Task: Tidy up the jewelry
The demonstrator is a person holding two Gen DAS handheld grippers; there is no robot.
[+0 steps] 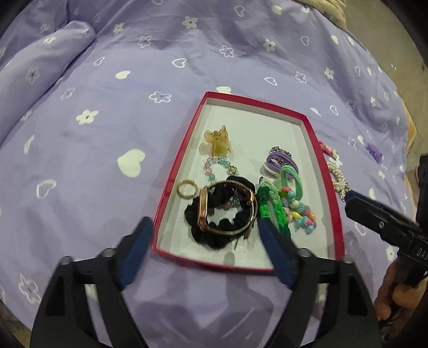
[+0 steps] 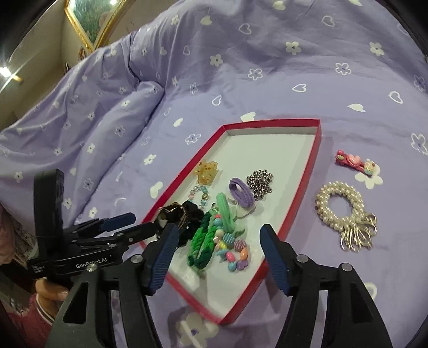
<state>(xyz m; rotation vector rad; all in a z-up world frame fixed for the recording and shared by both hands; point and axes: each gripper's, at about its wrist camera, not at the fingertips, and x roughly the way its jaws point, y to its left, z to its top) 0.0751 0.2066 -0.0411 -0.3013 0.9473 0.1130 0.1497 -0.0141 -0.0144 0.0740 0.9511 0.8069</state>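
A red-rimmed box with a white floor lies on the purple bedspread. In it lie a rose-gold watch on a black scrunchie, a gold ring, an amber claw clip, a bead bracelet, green braids, coloured beads, a purple hair tie and a silver chain. A pearl bracelet and a pink clip lie on the bedspread right of the box. My left gripper is open over the box's near end. My right gripper is open above the beads.
The bedspread has a raised fold at the left. A small purple item lies far right in the left wrist view. A gold-framed picture hangs on the wall behind.
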